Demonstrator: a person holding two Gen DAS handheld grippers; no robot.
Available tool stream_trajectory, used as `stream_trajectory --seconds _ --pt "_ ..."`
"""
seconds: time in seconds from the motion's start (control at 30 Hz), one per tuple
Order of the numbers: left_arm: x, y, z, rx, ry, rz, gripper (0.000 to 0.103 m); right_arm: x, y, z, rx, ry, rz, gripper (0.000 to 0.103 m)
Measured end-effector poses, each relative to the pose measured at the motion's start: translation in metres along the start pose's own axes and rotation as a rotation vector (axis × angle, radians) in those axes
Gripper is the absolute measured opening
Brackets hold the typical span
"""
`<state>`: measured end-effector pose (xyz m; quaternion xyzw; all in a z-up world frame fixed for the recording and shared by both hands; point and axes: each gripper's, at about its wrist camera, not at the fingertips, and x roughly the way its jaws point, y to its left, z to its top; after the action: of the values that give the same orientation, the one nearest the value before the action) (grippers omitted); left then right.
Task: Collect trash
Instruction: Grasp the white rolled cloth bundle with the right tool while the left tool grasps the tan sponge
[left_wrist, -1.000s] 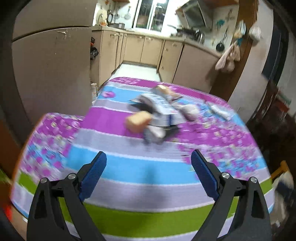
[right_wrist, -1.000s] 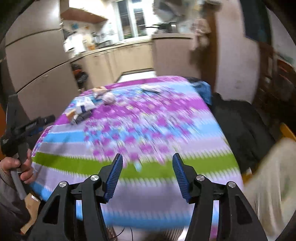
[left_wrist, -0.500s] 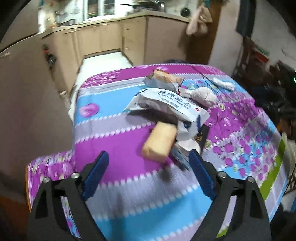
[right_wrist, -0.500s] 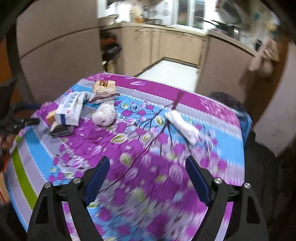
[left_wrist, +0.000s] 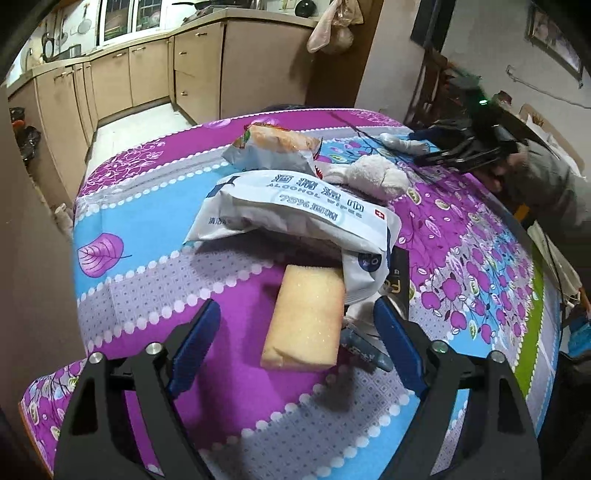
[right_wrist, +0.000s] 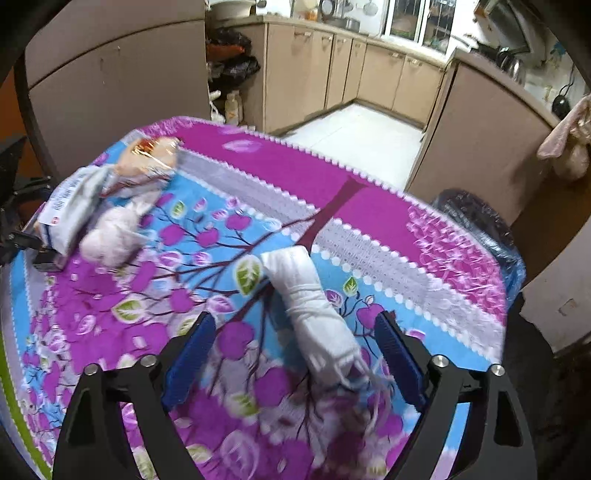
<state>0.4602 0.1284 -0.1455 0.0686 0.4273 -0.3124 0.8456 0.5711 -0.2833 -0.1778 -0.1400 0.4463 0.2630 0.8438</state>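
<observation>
A yellow sponge (left_wrist: 306, 314) lies on the flowered tablecloth (left_wrist: 155, 229), partly under a white alcohol-wipes packet (left_wrist: 295, 210). My left gripper (left_wrist: 295, 304) straddles the sponge with its jaws closing; the blue pads stand clear of its sides. Behind the packet are a snack bag (left_wrist: 273, 147) and a crumpled tissue ball (left_wrist: 369, 173). In the right wrist view a white rolled wad (right_wrist: 314, 302) lies between the fingers of my right gripper (right_wrist: 295, 319). Those jaws are closing too, and their pads are apart from the wad.
A dark flat box (left_wrist: 400, 273) lies right of the sponge. A bin with a blue bag (right_wrist: 476, 229) stands past the table's far right corner. Kitchen cabinets (right_wrist: 303, 74) and a tall beige fridge (right_wrist: 110, 85) surround the table. A hand holds the right gripper's body (left_wrist: 469, 147).
Both grippers swung in low over the table. The left came over the sponge; the right went from the near edge to the white wad. Both pairs of jaws have narrowed over the last half second.
</observation>
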Motion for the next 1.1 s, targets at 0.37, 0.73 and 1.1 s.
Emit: stream_trajectory --seconds 0.37,0.73,1.1 --pt "-0.011 -0.018 -0.011 0.049 -0.023 0.004 0.039 -0.019 0.017 -0.026 0.107 -0.065 -0.050 0.029" --pt "-0.073 -0.049 -0.058 -0.086 -0.086 0.045 0.037 -0.083 0.118 -0.112 0.338 -0.056 0.062 0.029" --pt "-0.058 -0.080 -0.092 -0.058 -0.003 0.159 0.042 -0.135 0.187 -0.177 0.464 -0.152 0.137 0.029"
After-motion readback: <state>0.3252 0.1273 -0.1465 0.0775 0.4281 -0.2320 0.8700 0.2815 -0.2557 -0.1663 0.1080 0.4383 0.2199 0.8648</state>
